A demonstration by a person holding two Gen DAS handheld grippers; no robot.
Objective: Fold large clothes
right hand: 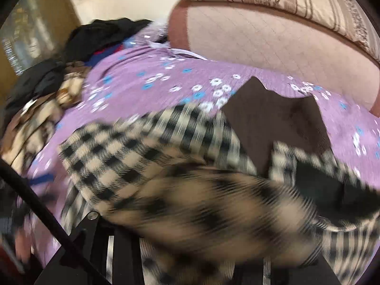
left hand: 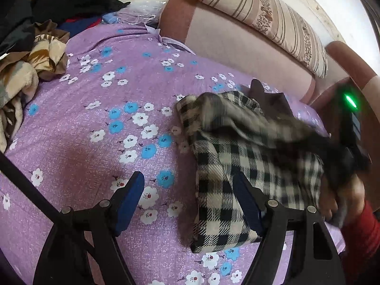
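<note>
A black and cream checked garment point(left hand: 223, 166) with a dark brown lining point(right hand: 268, 118) lies partly folded on the purple flowered bedsheet point(left hand: 95, 123). My left gripper point(left hand: 190, 190) is open, low over the sheet, with its right finger point(left hand: 247, 204) over the garment's near edge. The right gripper's body with a green light point(left hand: 349, 123) is at the far right, and a blurred flap of the garment stretches from it. In the right wrist view the checked cloth point(right hand: 201, 201) drapes over the gripper and hides its fingers.
A pile of brown, cream and black clothes point(left hand: 30, 54) sits at the bed's far left. A pink padded headboard point(left hand: 237, 38) with a striped pillow point(left hand: 268, 16) on top runs along the back right.
</note>
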